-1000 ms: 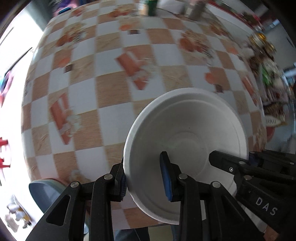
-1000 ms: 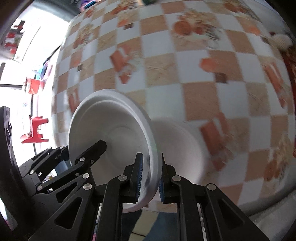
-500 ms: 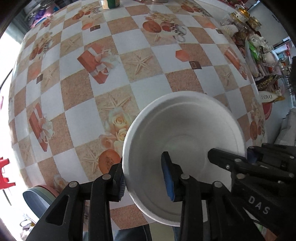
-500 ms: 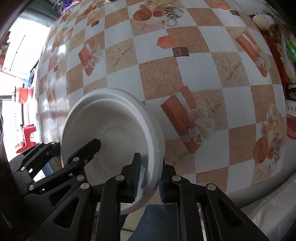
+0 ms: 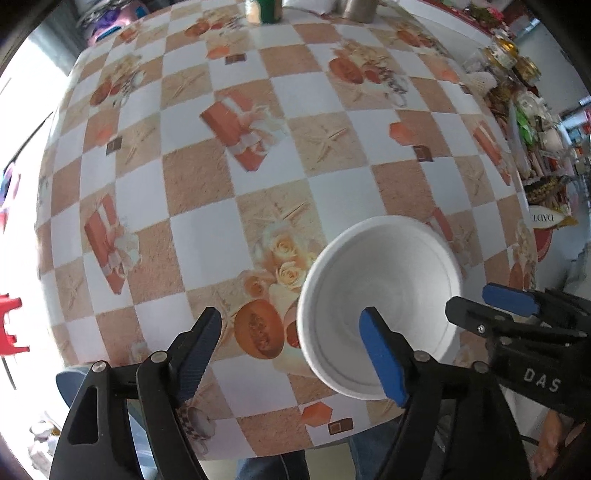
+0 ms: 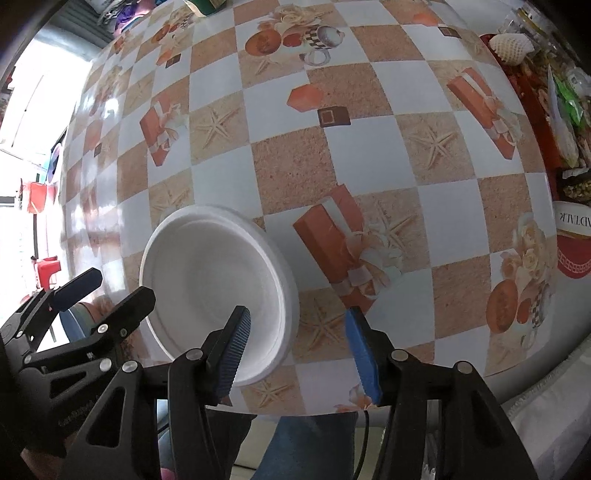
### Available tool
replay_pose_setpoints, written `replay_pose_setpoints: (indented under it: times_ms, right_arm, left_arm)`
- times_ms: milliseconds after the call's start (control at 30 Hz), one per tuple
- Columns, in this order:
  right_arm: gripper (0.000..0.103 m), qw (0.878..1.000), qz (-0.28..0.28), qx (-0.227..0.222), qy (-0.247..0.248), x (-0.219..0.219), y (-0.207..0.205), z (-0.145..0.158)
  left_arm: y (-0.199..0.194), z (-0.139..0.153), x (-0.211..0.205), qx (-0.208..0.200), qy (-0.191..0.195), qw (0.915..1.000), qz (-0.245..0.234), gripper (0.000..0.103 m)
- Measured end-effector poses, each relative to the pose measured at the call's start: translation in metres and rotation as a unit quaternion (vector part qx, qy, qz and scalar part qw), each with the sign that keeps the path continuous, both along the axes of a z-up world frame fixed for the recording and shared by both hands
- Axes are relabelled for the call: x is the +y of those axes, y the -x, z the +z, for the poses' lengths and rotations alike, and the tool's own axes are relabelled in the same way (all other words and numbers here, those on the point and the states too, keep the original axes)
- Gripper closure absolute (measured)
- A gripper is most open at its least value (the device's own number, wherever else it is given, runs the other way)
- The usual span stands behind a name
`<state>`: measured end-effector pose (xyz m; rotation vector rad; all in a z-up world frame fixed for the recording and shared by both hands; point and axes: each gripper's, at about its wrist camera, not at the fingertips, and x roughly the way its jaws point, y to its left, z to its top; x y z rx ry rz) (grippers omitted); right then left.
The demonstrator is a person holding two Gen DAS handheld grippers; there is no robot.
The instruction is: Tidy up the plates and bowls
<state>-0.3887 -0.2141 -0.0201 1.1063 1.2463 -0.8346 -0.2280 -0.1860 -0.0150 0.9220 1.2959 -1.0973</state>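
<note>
A white foam bowl (image 5: 380,291) (image 6: 210,284) sits upright on the checked tablecloth (image 5: 229,177) near the table's front edge. My left gripper (image 5: 291,350) points down over the bowl's left rim. Its jaws are opening: one finger hangs outside the bowl, the other over the inside, and neither pad presses the rim. My right gripper (image 6: 297,352) straddles the bowl's right rim the same way, its jaws also opening and its pads clear of the foam. Each gripper shows in the other's view, the right gripper (image 5: 509,302) and the left gripper (image 6: 92,295).
Jars and a bottle (image 5: 266,9) stand at the table's far edge. A cluttered shelf of packets (image 5: 524,92) lies off the right side. A red stool (image 5: 11,325) and a blue seat (image 5: 70,380) are at the left. A person's jeans (image 6: 306,443) show below the front edge.
Both grippers have let go of the bowl's rim and spread wide. The bowl, held tilted before, now rests flat on the tablecloth and looks smaller in both views.
</note>
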Motion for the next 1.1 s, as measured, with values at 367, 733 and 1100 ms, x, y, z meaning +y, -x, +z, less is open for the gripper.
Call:
replay_pose_setpoints:
  times_ms: [367, 733, 1100]
  right_arm:
    - [0.004, 0.999, 0.018, 0.016, 0.046, -0.003, 0.003, 0.000]
    - [0.004, 0.999, 0.019, 0.022, 0.033, -0.009, 0.004, -0.010]
    - [0.004, 0.999, 0.014, 0.026, 0.015, -0.012, 0.007, -0.026]
  left_arm:
    - [-0.018, -0.015, 0.004, 0.026, -0.018, 0.9981, 0.053, 0.000]
    - [-0.007, -0.016, 0.007, 0.015, -0.031, 0.9981, 0.051, 0.000]
    - [0.006, -0.024, 0.004, 0.002, -0.045, 0.9976, 0.053, 0.000]
